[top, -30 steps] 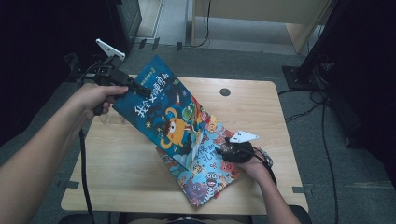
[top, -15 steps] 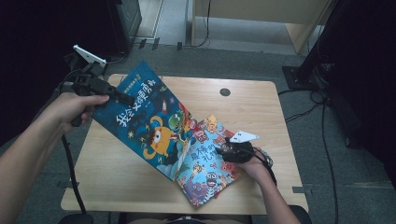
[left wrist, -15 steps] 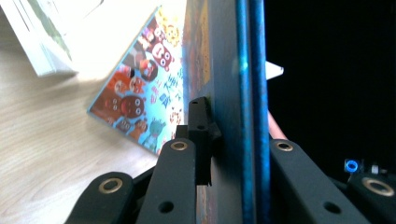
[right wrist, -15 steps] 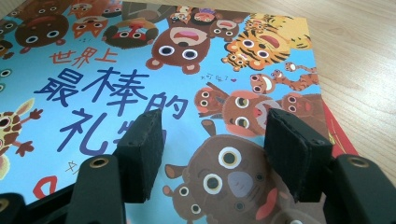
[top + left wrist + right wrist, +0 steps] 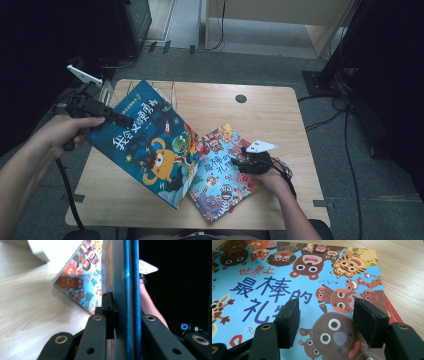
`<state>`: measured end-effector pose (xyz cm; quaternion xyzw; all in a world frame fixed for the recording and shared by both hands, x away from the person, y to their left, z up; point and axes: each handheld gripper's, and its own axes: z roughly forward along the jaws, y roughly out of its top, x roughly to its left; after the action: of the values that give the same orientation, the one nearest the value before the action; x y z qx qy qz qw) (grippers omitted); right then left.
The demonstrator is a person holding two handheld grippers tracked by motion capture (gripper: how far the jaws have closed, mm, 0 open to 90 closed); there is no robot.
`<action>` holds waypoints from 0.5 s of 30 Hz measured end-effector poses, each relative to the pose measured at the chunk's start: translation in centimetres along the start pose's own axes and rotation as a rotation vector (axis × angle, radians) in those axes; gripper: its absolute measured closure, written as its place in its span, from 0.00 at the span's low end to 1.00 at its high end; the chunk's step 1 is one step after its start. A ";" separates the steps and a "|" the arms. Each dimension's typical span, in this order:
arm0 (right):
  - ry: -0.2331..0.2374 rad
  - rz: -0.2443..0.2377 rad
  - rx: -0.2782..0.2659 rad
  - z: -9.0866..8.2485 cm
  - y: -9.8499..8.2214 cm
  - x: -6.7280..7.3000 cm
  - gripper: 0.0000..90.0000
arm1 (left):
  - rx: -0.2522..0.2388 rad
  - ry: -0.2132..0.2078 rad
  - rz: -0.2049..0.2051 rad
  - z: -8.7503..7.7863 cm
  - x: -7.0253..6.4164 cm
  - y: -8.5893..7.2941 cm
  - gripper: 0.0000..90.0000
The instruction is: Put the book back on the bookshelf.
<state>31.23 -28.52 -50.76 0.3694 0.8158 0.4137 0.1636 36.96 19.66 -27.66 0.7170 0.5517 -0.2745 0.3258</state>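
Observation:
A dark blue picture book (image 5: 150,145) with an orange monster on its cover hangs tilted over the left half of the table, its lower corner near the front edge. My left gripper (image 5: 127,121) is shut on its upper left edge. In the left gripper view the book's blue edge (image 5: 130,277) runs up between the jaws of my left gripper (image 5: 127,315), which have just closed a little tighter on it. A light blue animal book (image 5: 220,185) lies flat at the front right. My right gripper (image 5: 239,161) rests over it, open. Its jaws (image 5: 327,312) stand apart above the cover (image 5: 287,277).
The wooden table (image 5: 280,115) has a dark round hole (image 5: 241,98) near its back edge. A clear holder (image 5: 112,90) stands at the back left corner. A red edge (image 5: 393,312) peeks from under the animal book. Dark equipment and cables surround the table.
My left gripper has carried the blue book to the left and slightly lower, drawing it off the animal book. The right gripper has stayed where it was.

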 end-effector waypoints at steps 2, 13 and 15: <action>0.001 0.001 0.001 0.0 0.0 0.0 0.43 | -0.005 -0.003 -0.002 -0.1 0.2 -0.2 0.92; 0.010 0.016 0.005 0.0 0.2 -0.2 0.45 | -0.048 0.006 -0.015 -2.8 1.7 -2.8 0.92; 0.012 0.021 0.007 0.0 0.2 -0.3 0.46 | -0.052 0.014 -0.034 -3.8 2.2 -3.8 0.92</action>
<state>31.54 -28.60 -50.61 0.3759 0.8145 0.4147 0.1529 33.89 24.61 -27.53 0.7007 0.5730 -0.2607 0.3357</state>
